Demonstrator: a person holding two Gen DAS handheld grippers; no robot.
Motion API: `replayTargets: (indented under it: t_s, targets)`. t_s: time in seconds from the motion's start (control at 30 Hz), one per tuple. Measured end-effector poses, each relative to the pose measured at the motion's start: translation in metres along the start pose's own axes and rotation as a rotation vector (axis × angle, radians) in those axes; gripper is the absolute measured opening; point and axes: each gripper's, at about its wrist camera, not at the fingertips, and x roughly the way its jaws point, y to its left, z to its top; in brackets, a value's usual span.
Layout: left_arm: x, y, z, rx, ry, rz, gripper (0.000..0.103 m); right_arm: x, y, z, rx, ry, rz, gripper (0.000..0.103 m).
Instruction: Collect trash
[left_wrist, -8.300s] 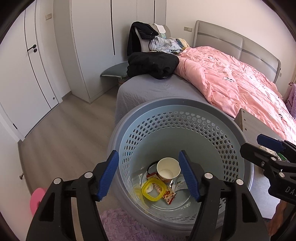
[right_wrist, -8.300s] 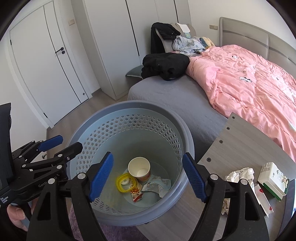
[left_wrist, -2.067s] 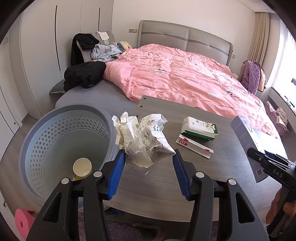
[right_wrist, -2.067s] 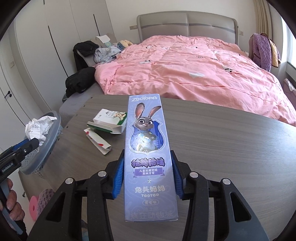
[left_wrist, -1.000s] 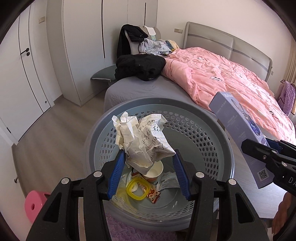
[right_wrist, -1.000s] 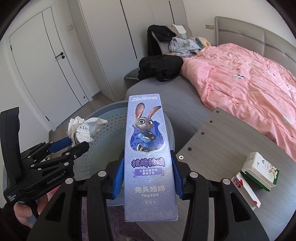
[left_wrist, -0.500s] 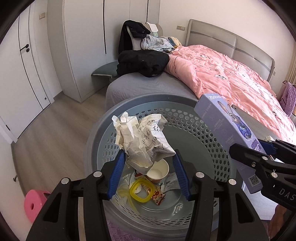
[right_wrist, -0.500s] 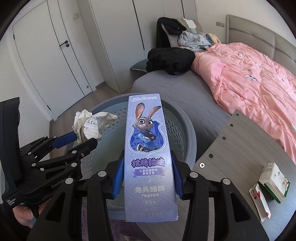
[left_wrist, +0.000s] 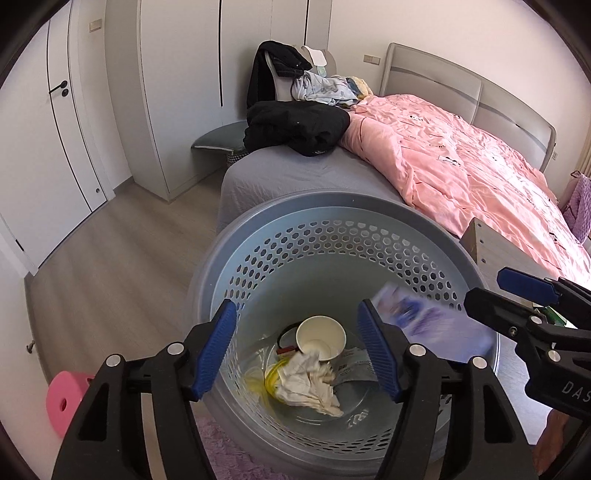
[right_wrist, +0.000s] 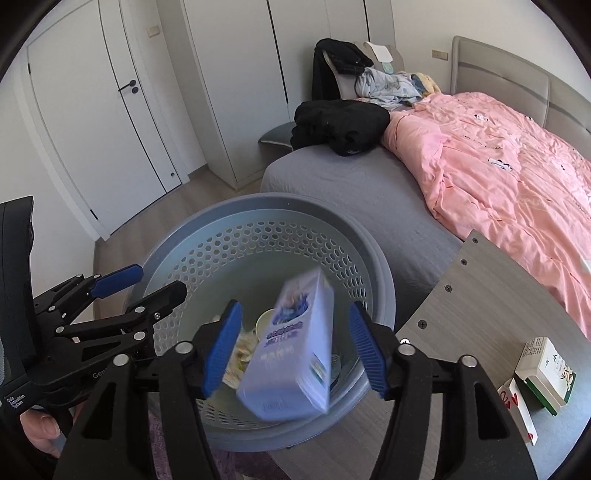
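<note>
Over the basket (right_wrist: 373, 258) the drop step is judged under way: the purple box (right_wrist: 291, 354) is seen falling blurred between the opening right tongs (right_wrist: 295, 349), untouched by the pads, the crumpled paper (left_wrist: 310, 384) already lies at the basket's bottom beneath the opening, empty left tongs (left_wrist: 297, 349), and a reach to the small boxes (right_wrist: 543, 369) on the surface (right_wrist: 480, 295) beside the basket is called for next.

Both wrist views look steeply down, close above the shared basket (left_wrist: 332, 214) (right_wrist: 258, 206), bed (left_wrist: 480, 166) behind.

Perforated matt plastic basket (left_wrist: 332, 236), crumpled paper (left_wrist: 310, 384), glossy cardboard box (right_wrist: 291, 350), wood-grain tabletop (right_wrist: 491, 295).
</note>
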Motion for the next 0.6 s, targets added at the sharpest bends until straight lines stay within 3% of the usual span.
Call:
replayTargets:
  t_s: [0.6]
  targets:
    - [-0.010, 0.002, -0.008, -0.008, -0.003, 0.040, 0.070, -0.004, -0.003, -0.011, 0.021, 0.016, 0.000, 0.064]
